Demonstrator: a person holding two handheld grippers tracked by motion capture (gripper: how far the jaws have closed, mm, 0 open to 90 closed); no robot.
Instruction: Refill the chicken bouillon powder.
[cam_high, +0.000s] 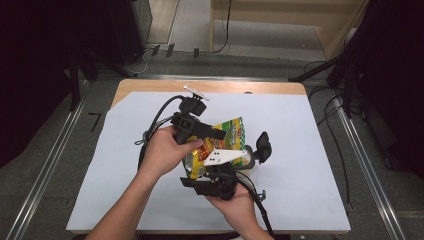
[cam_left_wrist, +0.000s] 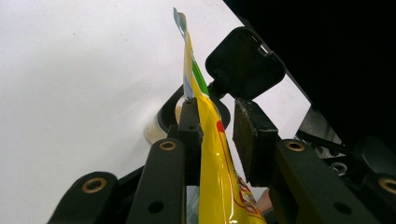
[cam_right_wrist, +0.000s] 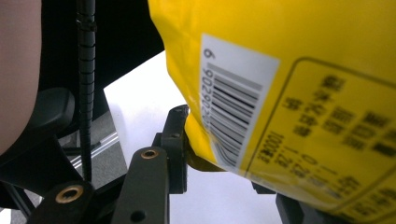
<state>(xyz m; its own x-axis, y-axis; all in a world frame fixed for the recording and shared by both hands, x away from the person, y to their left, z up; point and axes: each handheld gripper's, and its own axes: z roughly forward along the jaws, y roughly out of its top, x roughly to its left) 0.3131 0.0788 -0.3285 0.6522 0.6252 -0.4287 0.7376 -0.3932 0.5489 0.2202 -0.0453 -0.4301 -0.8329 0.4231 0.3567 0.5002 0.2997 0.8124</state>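
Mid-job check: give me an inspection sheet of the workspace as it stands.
Surface: white sheet on a wooden table, bare around the work.
Job's things: yellow bag held upright; open flip-lid container beside it.
Clutter: nothing seen.
Grippers: left gripper open, bag against one pad; right gripper grips the bag's lower corner.
Cables: gripper cable loops beside the left hand.
Surroundings: floor cables, dark stands.
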